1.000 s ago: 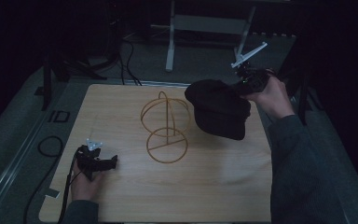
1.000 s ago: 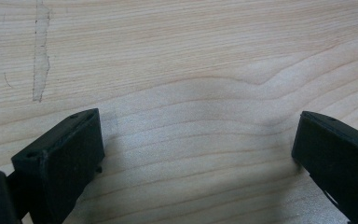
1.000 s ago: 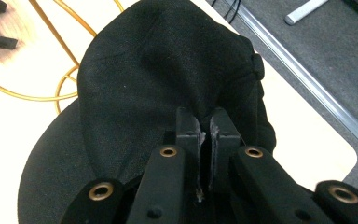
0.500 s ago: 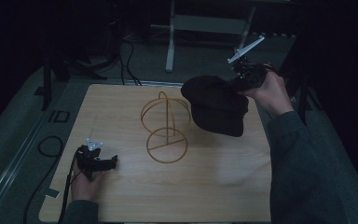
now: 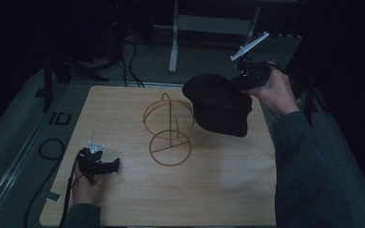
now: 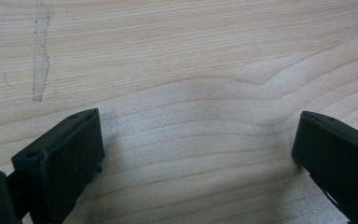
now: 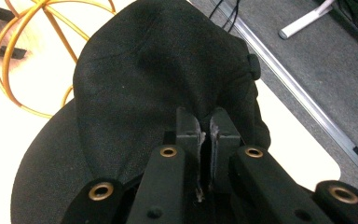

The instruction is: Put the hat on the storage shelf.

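- The pale rectangular wooden table top [image 5: 123, 123] is filling the middle of the high view, with grey floor lying around it.
- The black fabric cap with a short brim [image 5: 221, 104] is hanging above the right part of the table top, just right of centre in the high view, its left edge sitting close beside the wire stand; whether the two are touching is not clear. In the right gripper view the cap [image 7: 144, 79] is spreading across the centre and left of the frame, with a small button showing at its upper right edge.
- The golden wire hat stand, a domed cage over a flat ring base [image 5: 169, 129], is standing upright at the centre of the table top.
- The right gripper [image 5: 247, 78] is sitting at the upper right of the high view, the person's hand wrapping around it. In its own view the right gripper [image 7: 205, 133] is pinching a fold of the cap, its jaws nearly meeting on the cloth.
- The left gripper [image 5: 100, 164] is resting at the lower left of the table top. In its own view the left gripper [image 6: 196, 149] is keeping its jaws wide apart, with bare wood between them.
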Action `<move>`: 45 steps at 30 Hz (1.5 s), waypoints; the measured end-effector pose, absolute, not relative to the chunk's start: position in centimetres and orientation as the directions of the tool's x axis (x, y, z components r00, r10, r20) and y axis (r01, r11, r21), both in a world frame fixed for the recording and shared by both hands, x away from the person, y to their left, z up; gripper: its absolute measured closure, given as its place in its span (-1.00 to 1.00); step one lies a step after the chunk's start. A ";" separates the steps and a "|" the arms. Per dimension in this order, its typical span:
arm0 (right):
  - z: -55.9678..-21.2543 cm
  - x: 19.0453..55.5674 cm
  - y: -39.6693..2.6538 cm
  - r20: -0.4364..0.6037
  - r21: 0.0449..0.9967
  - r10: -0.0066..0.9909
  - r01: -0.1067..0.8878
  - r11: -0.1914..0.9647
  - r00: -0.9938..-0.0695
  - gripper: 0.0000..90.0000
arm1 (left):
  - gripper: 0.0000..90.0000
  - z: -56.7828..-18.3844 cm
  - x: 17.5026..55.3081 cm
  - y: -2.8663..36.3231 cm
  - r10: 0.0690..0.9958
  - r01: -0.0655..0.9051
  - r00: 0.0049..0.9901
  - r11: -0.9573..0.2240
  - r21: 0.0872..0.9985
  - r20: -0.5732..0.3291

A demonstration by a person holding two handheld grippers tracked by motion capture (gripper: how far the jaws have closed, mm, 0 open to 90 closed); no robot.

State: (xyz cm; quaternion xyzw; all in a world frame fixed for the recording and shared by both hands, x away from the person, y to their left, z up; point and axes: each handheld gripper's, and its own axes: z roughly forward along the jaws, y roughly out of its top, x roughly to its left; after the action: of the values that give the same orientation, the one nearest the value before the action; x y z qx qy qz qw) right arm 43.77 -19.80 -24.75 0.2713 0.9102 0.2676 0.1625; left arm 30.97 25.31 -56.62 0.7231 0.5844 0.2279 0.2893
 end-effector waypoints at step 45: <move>-22.6 42.5 -17.2 -0.168 0.622 0.532 0.329 0.710 -0.830 0.89 | -0.96 -56.6 31.0 25.3 0.977 0.714 0.215 -0.152 0.684 -0.007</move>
State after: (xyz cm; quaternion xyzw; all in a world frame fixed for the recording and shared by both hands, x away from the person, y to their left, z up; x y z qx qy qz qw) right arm 42.46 -17.25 -22.62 0.2369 0.9090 0.2979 0.1700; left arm 30.98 25.33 -56.60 0.7240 0.5837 0.2276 0.2886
